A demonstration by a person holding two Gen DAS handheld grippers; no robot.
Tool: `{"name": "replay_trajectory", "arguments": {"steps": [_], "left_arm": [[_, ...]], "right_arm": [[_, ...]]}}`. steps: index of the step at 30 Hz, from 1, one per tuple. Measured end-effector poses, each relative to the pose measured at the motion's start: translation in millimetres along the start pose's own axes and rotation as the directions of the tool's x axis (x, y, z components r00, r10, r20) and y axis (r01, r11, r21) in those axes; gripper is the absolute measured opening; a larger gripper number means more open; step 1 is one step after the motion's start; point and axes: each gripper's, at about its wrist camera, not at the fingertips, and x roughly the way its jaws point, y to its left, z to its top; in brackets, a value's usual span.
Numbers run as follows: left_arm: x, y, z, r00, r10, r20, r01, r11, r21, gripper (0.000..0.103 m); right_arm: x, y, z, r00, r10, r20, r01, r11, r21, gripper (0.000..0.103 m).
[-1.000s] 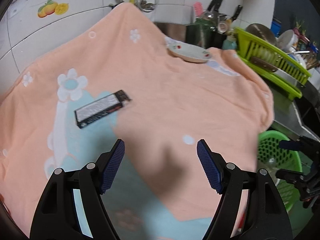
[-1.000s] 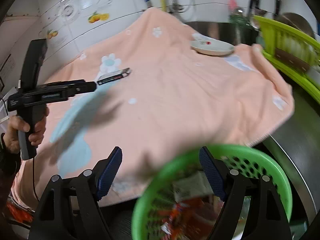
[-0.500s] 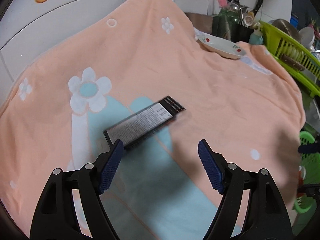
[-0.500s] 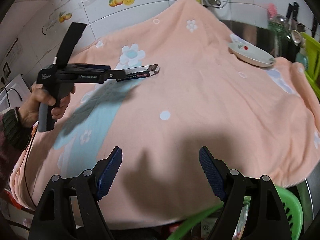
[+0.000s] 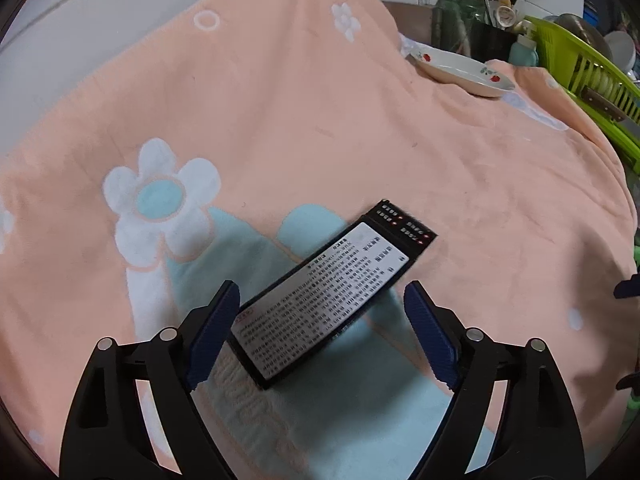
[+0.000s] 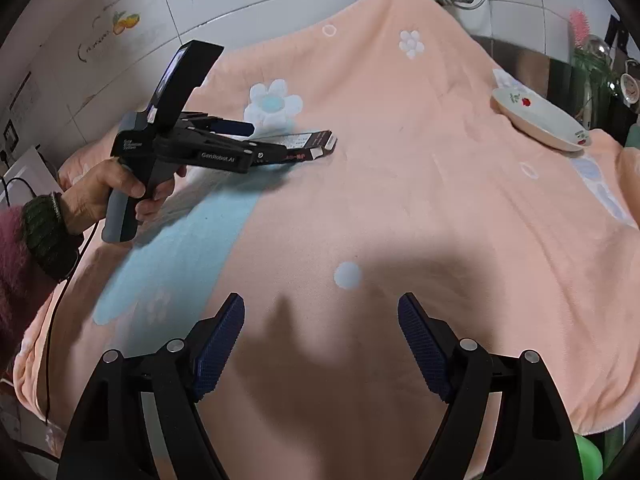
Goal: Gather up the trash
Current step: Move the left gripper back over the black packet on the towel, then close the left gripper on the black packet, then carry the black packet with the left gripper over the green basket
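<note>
A flat black box with a white printed label lies at an angle on the peach flowered towel. My left gripper points down over it. Its jaws are opening, and the near end of the box sits between them; the pads do not press on it. From the right wrist view, the left gripper is held by a hand, with its fingers reaching alongside the box. My right gripper hangs open over bare towel, nothing between its fingers.
A white plate with red fruit prints rests at the towel's far right, also visible in the right wrist view. A green dish rack and a utensil holder stand behind it. A sliver of green basket shows below the towel's edge.
The left gripper has come forward and down until the box lies between its jaws. The right gripper has swung off the green basket and now faces the towel.
</note>
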Motion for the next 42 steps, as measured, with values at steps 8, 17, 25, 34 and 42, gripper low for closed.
{"name": "replay_trajectory", "arguments": {"steps": [8, 17, 25, 34, 42], "left_arm": [[16, -2, 2, 0.995, -0.078, -0.054, 0.079, 0.997, 0.02, 0.08], [13, -17, 8, 0.984, -0.157, -0.086, 0.162, 0.985, 0.054, 0.068], [15, -17, 7, 0.988, -0.144, -0.051, 0.144, 0.99, -0.017, 0.05], [-16, -31, -18, 0.993, -0.115, -0.028, 0.111, 0.988, -0.111, 0.045], [-76, -74, -56, 0.991, -0.13, 0.013, 0.131, 0.988, -0.086, 0.045]], "right_arm": [[7, -2, -4, 1.0, -0.009, -0.021, 0.009, 1.0, 0.002, 0.076], [11, -5, -3, 1.0, -0.006, -0.028, 0.006, 1.0, 0.013, 0.076], [5, -3, -6, 1.0, -0.01, -0.02, 0.011, 1.0, 0.018, 0.076], [-14, 1, -15, 1.0, -0.015, 0.013, 0.015, 0.999, 0.04, 0.072], [-39, 7, -37, 0.999, -0.027, 0.031, 0.026, 0.998, 0.052, 0.065]]}}
